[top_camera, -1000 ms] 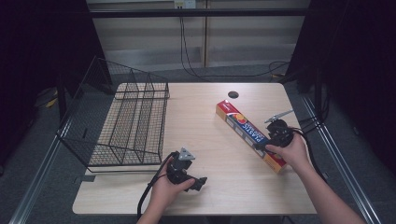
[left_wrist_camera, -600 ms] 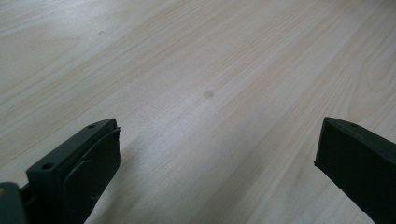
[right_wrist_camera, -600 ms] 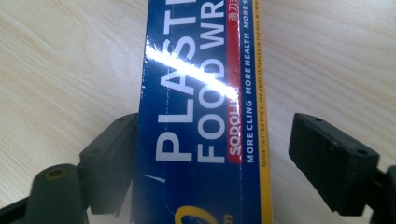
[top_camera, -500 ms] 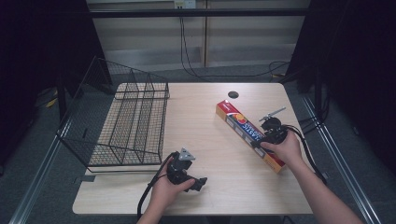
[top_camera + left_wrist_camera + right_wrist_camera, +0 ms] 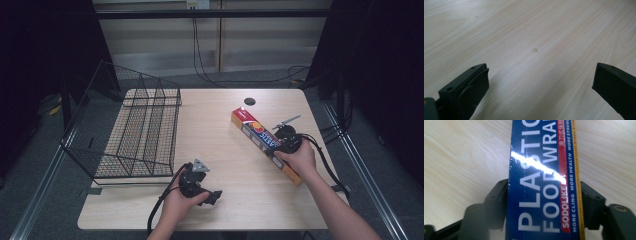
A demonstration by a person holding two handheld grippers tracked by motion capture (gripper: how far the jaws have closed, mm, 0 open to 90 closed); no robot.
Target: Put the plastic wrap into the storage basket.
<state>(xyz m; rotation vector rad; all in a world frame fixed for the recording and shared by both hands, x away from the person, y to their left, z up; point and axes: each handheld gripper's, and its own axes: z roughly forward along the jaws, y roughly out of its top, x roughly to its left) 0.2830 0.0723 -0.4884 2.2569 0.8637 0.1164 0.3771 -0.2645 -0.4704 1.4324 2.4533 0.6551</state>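
Observation:
A long blue and orange plastic food wrap box (image 5: 255,131) lies slantwise on the right half of the wooden table (image 5: 220,115). My right gripper (image 5: 286,143) is down over its near half. In the right gripper view the box (image 5: 541,182) runs between the jaws, which have just been closing, and both pads (image 5: 499,195) press on its long sides. My left gripper (image 5: 215,196) rests near the table's front edge. It stands open (image 5: 539,75) over bare wood with nothing between its fingers.
A black wire basket (image 5: 140,130) takes up the table's left side, reaching past the left edge. A dark round cable hole (image 5: 250,101) sits near the far edge, behind the box. Bare wood lies between the two grippers.
The right gripper has settled slightly leftward on the box and its jaws have come in against the box's sides. The left hand and gripper have not moved.

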